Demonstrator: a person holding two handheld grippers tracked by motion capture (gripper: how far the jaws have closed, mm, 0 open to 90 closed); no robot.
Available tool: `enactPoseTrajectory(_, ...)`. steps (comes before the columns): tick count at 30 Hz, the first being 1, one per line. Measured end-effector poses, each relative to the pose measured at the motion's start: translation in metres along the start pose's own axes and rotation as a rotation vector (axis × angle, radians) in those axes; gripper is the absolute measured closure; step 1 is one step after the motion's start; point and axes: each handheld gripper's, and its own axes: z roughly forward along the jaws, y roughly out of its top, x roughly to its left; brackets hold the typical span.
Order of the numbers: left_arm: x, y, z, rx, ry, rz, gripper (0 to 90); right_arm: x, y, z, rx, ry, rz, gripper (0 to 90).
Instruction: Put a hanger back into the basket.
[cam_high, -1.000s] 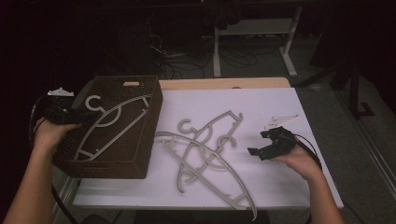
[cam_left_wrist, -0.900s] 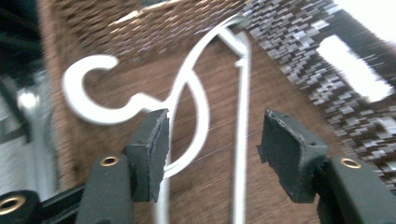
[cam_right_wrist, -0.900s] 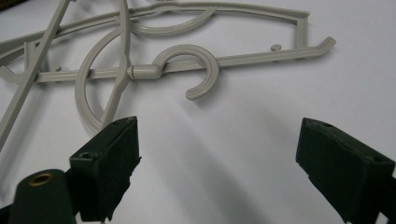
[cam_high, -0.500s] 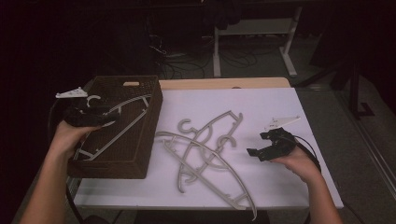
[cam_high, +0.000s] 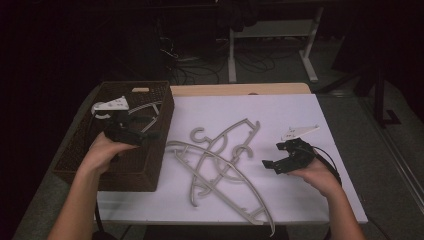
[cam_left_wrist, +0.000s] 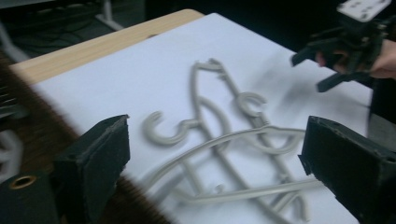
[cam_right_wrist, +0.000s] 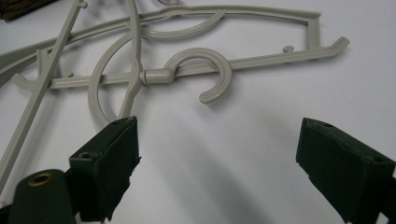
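Several grey plastic hangers (cam_high: 220, 160) lie tangled on the white tabletop (cam_high: 300, 110). One more hanger (cam_high: 145, 112) lies inside the dark wicker basket (cam_high: 125, 167) at the left. My left gripper (cam_high: 150, 135) hovers over the basket's right rim and points at the pile. Its jaws have just been opening and nothing is between them. In the left gripper view that gripper (cam_left_wrist: 217, 135) frames the hangers (cam_left_wrist: 195, 93) lying farther off. My right gripper (cam_high: 271, 156) stands open just right of the pile. In the right gripper view it (cam_right_wrist: 219, 126) faces a hanger hook (cam_right_wrist: 196, 51) without touching it.
A wooden strip (cam_high: 240, 90) runs along the table's far edge. Behind it are a white desk frame (cam_high: 310, 65) and floor cables. My right gripper (cam_left_wrist: 345, 51) appears at the top right of the left gripper view. The dark floor drops off beyond the table's right edge.
My left gripper has moved right across the basket to its right rim and its jaws stand wider. The hanger stays in the basket. The right gripper has not moved.
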Motion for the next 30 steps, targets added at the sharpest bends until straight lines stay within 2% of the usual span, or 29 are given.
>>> enactPoseTrajectory(8,-0.021,0.001,0.027,-0.002,-0.045,0.018,0.0,0.008,0.0,0.004,-0.004,0.003,0.007,13.0)
enactPoseTrajectory(15,-0.039,-0.001,0.043,0.006,-0.098,0.036,0.0,0.025,-0.003,0.013,0.019,0.016,0.009,13.4)
enactPoseTrajectory(18,-0.045,-0.002,0.051,0.024,-0.102,0.049,0.0,0.032,-0.004,0.02,0.034,0.023,0.01,14.0)
enactPoseTrajectory(21,-0.051,-0.001,0.053,0.005,-0.12,0.051,0.0,0.037,-0.005,0.026,0.05,0.029,0.012,14.6)
enactPoseTrajectory(26,-0.06,-0.003,0.064,0.013,-0.131,0.049,0.0,0.048,-0.01,0.032,0.071,0.047,0.028,18.1)
enactPoseTrajectory(30,-0.069,-0.008,0.078,0.027,-0.138,0.056,0.0,0.057,-0.016,0.037,0.101,0.07,0.014,24.2)
